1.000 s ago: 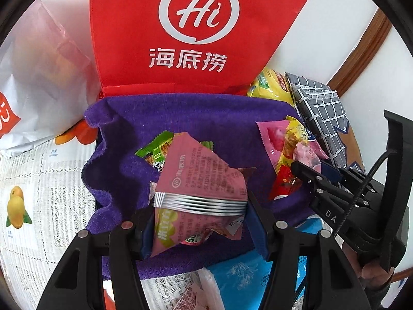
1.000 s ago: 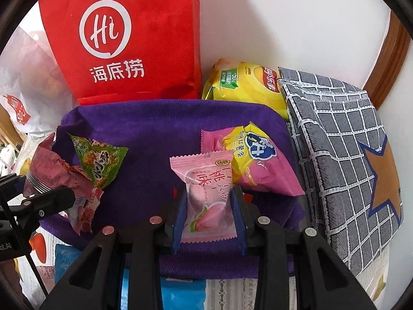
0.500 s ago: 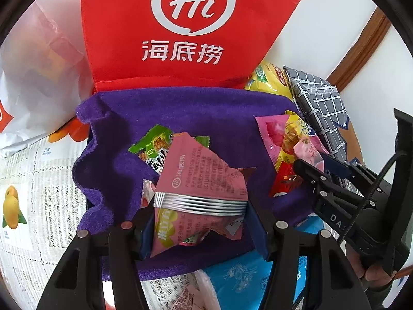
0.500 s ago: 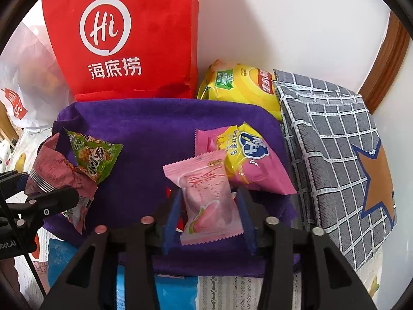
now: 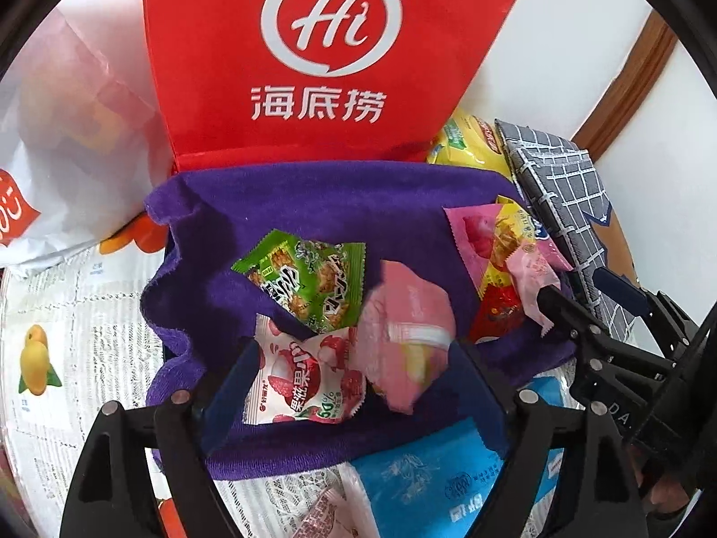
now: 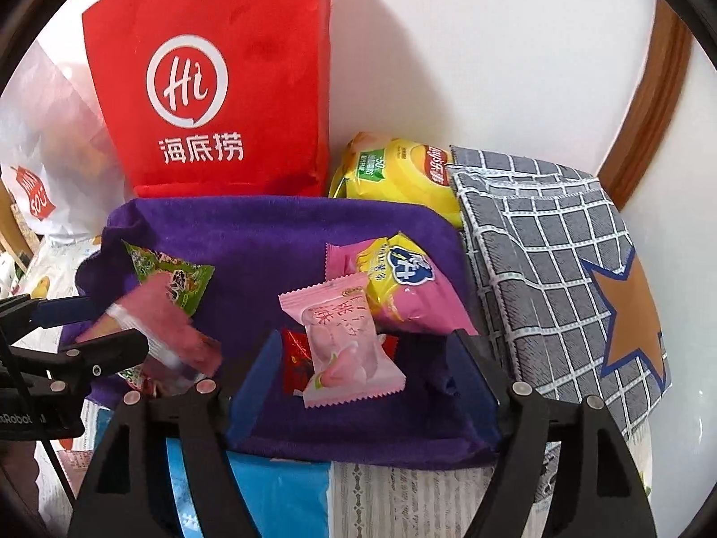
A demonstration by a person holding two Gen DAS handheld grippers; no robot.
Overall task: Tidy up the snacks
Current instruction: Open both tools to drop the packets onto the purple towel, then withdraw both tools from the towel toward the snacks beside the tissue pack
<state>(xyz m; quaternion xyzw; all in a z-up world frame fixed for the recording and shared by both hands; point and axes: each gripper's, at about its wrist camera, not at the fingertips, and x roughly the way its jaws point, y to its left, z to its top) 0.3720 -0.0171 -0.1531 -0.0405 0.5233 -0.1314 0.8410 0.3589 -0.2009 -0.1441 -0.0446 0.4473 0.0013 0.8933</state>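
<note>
Jaws of the left gripper [image 5: 354, 385] are opening; a blurred pink packet [image 5: 405, 340] sits between them, clear of both pads, beside a white lychee packet [image 5: 304, 381] on the purple towel [image 5: 278, 206]. Just beyond lies a green snack packet [image 5: 309, 282]. Jaws of the right gripper [image 6: 365, 374] are opening too, a pale pink peach candy [image 6: 345, 340] loose between them over a red wrapper [image 6: 295, 358]. Farther ahead rests a yellow-and-pink packet [image 6: 399, 278], then a red bag [image 6: 215, 89] against the wall.

A fuzzy, matt purple cloth [image 5: 313, 206] is seen beneath glossy plastic snack wrappers [image 5: 309, 284]. The red bag [image 6: 224, 89] looks matt, and the checked pouch [image 6: 551, 260] is woven fabric.
</note>
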